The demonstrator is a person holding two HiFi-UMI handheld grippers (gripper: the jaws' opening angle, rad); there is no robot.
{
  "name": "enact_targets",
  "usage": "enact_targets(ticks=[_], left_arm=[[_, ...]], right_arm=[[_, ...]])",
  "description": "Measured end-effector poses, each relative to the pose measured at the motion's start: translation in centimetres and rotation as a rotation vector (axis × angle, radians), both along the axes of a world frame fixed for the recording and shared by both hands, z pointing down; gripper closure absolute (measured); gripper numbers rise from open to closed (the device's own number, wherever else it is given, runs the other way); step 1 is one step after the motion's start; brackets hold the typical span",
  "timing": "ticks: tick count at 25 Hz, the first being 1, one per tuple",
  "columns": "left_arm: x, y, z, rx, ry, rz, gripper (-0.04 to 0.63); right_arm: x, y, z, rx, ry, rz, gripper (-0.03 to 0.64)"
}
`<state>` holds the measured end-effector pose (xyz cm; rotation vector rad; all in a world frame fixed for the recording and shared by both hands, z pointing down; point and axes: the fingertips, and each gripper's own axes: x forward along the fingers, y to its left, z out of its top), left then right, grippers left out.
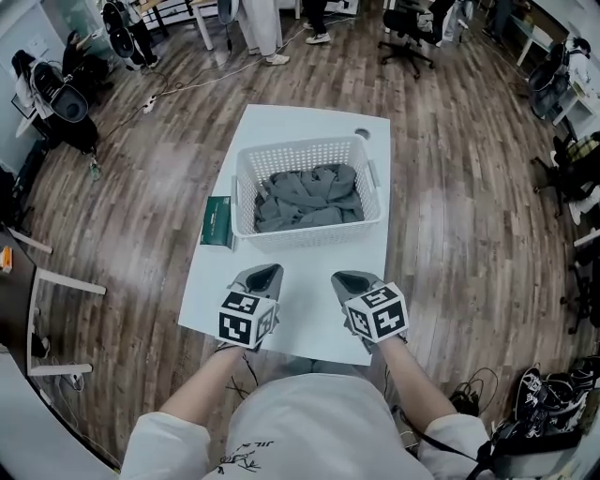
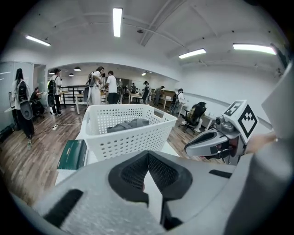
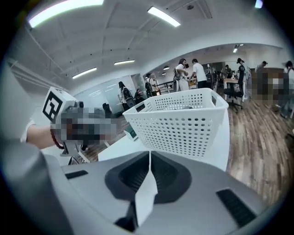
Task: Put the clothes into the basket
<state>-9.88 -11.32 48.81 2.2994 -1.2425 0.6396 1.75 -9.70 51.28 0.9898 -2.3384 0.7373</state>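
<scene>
A white perforated basket [image 1: 246,189] stands on the white table [image 1: 309,317], with grey clothes [image 1: 307,199] piled inside it. The same basket [image 2: 138,140] and grey clothes [image 2: 129,124] show ahead in the left gripper view, and the basket [image 3: 183,124] fills the middle of the right gripper view. My left gripper [image 1: 266,274] hovers over the table's near part, just short of the basket, shut with nothing in it. Beside it, my right gripper [image 1: 349,279] is also shut and empty. In each gripper view the jaws meet at the tip.
A dark green flat box [image 1: 218,222] lies on the table against the basket's left side. Wooden floor surrounds the table. Office chairs [image 1: 410,28], bags and people stand farther off. Cables [image 1: 469,392] lie on the floor at the lower right.
</scene>
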Motion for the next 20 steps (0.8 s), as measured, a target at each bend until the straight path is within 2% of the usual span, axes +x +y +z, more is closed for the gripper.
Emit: enact_targets(ticks=[4, 7, 14, 20], left_arm=[[0.6, 3.9, 3.7, -0.028, -0.009, -0.056, 0.583], [1.5, 6.1, 4.5, -0.042, 0.007, -0.071, 0.583], [3.0, 7.8, 4.9, -0.054, 0.022, -0.052, 0.583], [3.3, 8.1, 4.8, -0.057, 0.042, -0.049, 0.583]], right_arm=[[0.0, 2.6, 1.5, -0.033, -0.044, 0.035, 0.595], [-0.2, 3.9, 1.7, -0.026, -0.069, 0.087, 0.595], [-0.3, 5.3, 2.4, -0.003, -0.01, 0.167, 0.595], [-0.2, 5.6, 2.9, -0.024, 0.007, 0.166, 0.595]])
